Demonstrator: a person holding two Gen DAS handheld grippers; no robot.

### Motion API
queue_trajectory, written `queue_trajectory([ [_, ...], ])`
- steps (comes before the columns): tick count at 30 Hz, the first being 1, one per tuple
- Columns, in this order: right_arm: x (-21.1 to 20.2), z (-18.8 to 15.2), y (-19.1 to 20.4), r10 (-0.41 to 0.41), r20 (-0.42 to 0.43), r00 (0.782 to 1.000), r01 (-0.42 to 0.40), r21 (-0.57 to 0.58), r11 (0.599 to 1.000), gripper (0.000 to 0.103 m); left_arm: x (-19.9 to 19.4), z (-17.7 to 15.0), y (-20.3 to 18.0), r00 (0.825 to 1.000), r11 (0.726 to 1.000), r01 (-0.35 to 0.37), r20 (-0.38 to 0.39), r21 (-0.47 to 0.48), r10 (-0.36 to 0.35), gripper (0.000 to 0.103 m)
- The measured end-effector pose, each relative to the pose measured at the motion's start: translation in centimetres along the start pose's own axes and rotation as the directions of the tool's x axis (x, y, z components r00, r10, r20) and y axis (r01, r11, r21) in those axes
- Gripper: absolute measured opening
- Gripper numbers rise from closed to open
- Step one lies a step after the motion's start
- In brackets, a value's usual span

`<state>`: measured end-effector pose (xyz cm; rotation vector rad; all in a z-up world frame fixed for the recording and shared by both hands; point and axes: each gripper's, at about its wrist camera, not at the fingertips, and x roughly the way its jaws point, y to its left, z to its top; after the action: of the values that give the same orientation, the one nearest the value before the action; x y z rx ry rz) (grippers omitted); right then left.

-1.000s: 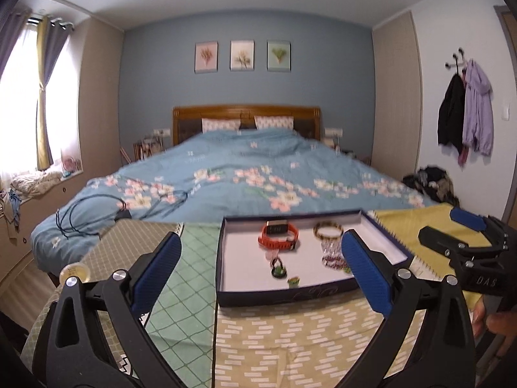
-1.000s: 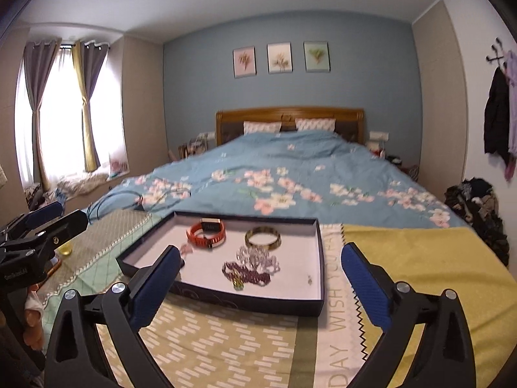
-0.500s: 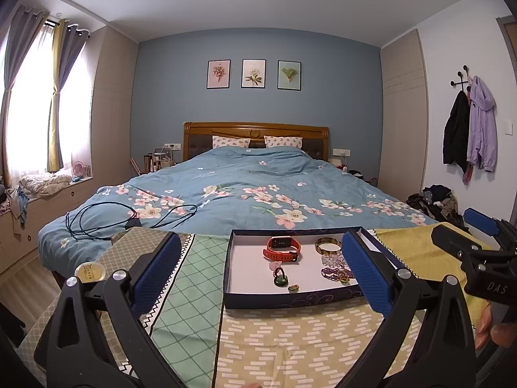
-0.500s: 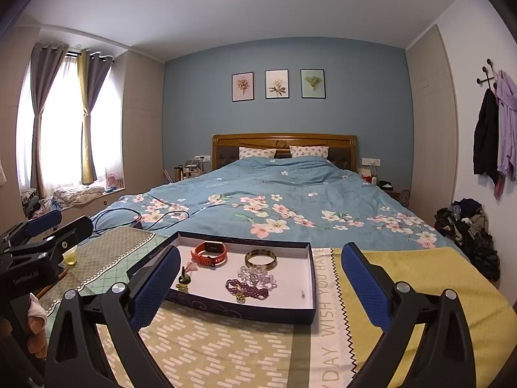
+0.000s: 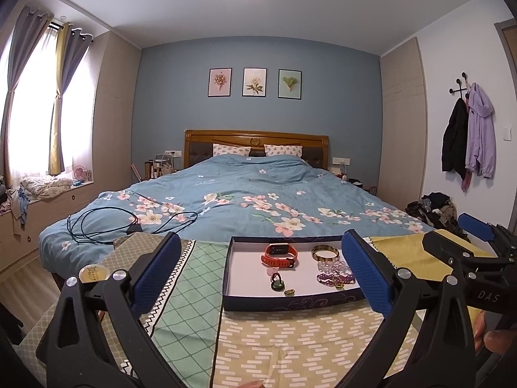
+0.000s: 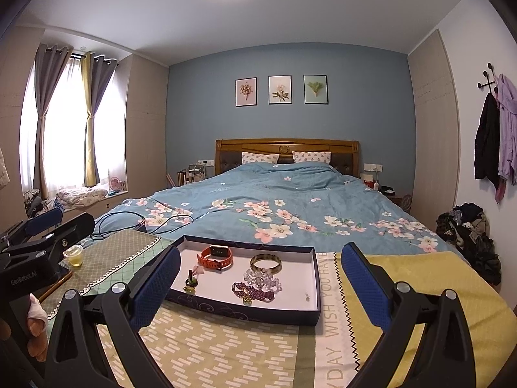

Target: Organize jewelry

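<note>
A dark blue shallow box (image 5: 284, 304) (image 6: 239, 312) with a white floor lies on the patterned cloth. Inside it are an orange watch (image 5: 279, 255) (image 6: 217, 256), a gold bangle (image 5: 325, 253) (image 6: 266, 263), a clear bead bracelet (image 6: 263, 278), a purple bead bracelet (image 5: 334, 278) (image 6: 252, 291), a green pendant (image 5: 277, 283) (image 6: 191, 280) and a small ring (image 5: 289, 292). My left gripper (image 5: 258, 271) is open and empty, held back from the box. My right gripper (image 6: 258, 284) is open too, with nothing between its fingers.
The cloth-covered table (image 5: 290, 339) stands at the foot of a blue floral bed (image 5: 245, 200). A small yellow-lidded cup (image 5: 93, 273) (image 6: 73, 255) sits at the table's left. A black cable (image 5: 106, 223) lies on the bed. Clothes (image 6: 468, 226) are piled at right.
Both grippers have pulled back and tilted up, so the box looks smaller and farther and more ceiling shows. Both stay open and empty.
</note>
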<state>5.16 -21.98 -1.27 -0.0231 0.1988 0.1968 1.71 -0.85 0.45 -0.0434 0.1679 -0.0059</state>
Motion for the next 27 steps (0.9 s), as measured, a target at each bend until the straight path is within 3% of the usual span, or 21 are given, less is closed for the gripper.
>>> queue_trajectory([
  [27,-0.85,-0.02,0.21,-0.041,0.02,0.999,0.041,0.01,0.999,0.096,-0.67,-0.18,-0.23,1.0,1.0,0.003,0.014,-0.013,-0.003,0.098],
])
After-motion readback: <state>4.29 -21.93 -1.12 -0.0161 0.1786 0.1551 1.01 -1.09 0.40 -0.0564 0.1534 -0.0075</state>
